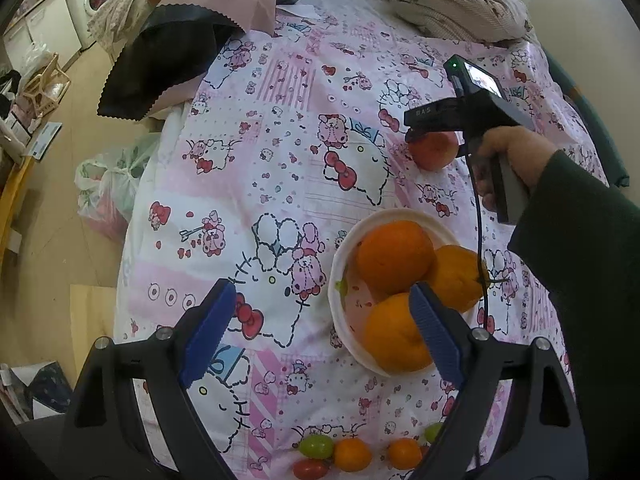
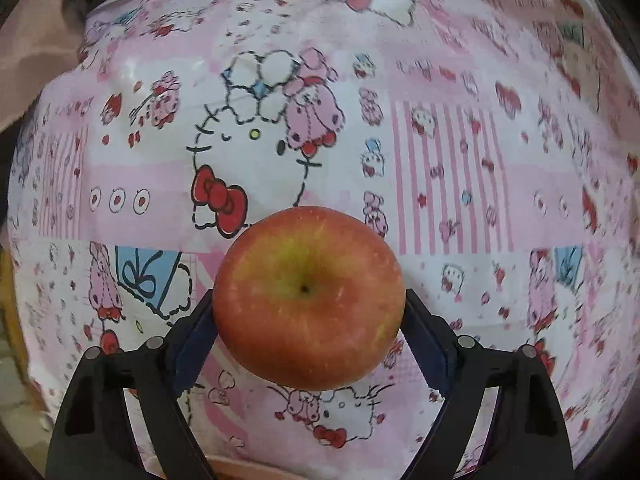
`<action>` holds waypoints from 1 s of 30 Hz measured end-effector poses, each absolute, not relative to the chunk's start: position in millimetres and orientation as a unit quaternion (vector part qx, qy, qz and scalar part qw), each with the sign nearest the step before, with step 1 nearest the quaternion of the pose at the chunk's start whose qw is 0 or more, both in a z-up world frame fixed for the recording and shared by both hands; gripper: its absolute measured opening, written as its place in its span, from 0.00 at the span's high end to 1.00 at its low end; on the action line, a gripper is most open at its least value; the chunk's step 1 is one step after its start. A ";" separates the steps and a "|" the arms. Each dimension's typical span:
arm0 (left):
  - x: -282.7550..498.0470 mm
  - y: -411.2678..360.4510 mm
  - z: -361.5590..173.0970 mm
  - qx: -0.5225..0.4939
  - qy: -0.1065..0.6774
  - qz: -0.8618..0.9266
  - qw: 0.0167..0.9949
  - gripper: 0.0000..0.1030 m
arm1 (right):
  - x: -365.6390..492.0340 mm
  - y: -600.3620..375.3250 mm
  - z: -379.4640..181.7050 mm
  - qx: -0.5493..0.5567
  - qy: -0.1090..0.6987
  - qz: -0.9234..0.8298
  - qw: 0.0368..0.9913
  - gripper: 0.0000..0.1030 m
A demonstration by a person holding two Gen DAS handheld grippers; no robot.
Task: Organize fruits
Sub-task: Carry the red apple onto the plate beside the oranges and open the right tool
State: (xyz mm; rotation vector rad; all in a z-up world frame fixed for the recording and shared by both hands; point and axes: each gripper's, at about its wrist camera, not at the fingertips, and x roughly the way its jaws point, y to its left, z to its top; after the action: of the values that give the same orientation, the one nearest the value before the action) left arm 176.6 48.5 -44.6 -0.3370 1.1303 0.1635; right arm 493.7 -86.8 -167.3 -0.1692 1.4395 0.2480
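My right gripper (image 2: 308, 320) is shut on a red-yellow apple (image 2: 307, 298) and holds it above the pink cartoon-print cloth. In the left wrist view the same apple (image 1: 434, 149) sits in the right gripper (image 1: 430, 136) at the far right, beyond the bowl. A white bowl (image 1: 340, 276) holds three oranges (image 1: 394, 258). My left gripper (image 1: 320, 328) is open and empty, hovering above the cloth with its right finger over the bowl's near side.
Small tomatoes and kumquats, green (image 1: 317, 446), orange (image 1: 352, 455) and red (image 1: 310, 469), lie at the near edge. Bundled clothes (image 1: 456, 4) and pink and black cloths (image 1: 168, 60) lie at the far end. A plastic bag (image 1: 108, 188) sits on the floor at left.
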 end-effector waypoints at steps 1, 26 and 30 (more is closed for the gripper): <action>177.1 49.3 -43.9 -0.159 0.532 0.078 0.828 0.16 | 491.8 -85.6 -166.4 -0.082 0.656 0.117 0.741 0.14; 170.5 42.2 -20.5 -0.159 0.501 0.074 0.847 0.16 | 355.1 -90.0 -124.0 -0.044 0.659 0.230 0.715 0.14; 170.4 42.8 -18.7 -0.156 0.498 0.076 0.849 0.16 | 363.3 -102.1 -138.4 -0.016 0.672 0.215 0.708 0.14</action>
State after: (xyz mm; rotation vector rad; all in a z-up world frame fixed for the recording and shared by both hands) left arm 170.4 42.8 -18.7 -0.3292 1.0497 0.1599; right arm 363.3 -102.1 -138.4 -0.0362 1.4923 0.4780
